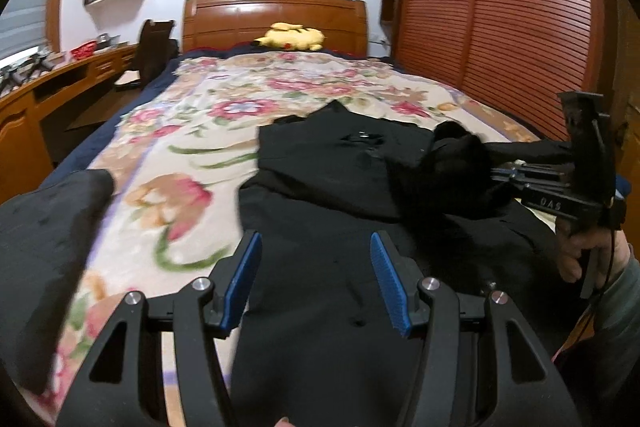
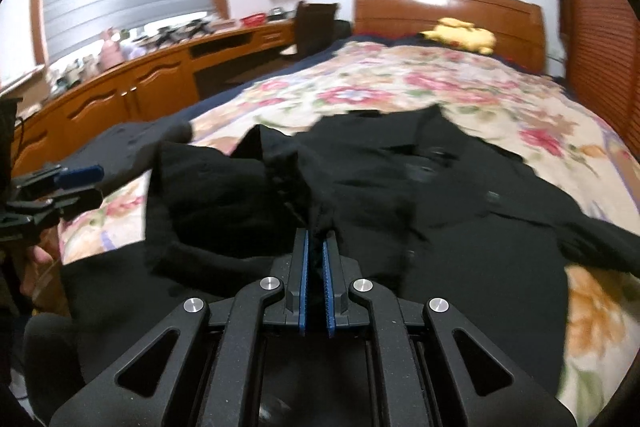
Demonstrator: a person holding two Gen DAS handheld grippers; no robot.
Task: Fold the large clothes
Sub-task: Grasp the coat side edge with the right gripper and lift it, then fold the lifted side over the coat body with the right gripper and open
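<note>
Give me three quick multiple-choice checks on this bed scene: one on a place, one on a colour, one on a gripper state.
1. Where is the yellow plush toy?
A. at the headboard end of the bed
B. on the desk
C. on the black garment

2. What colour is the garment being folded?
A. red
B. white
C. black

3. How does the right gripper stand?
A. wide open above the bed
B. shut on a fold of the garment
C. shut on the plush toy

Answers:
1 A, the toy lies just in front of the wooden headboard.
2 C, the cloth spread on the floral bedspread is black.
3 B, its blue pads pinch black cloth between them, while the left gripper stands open.
</note>
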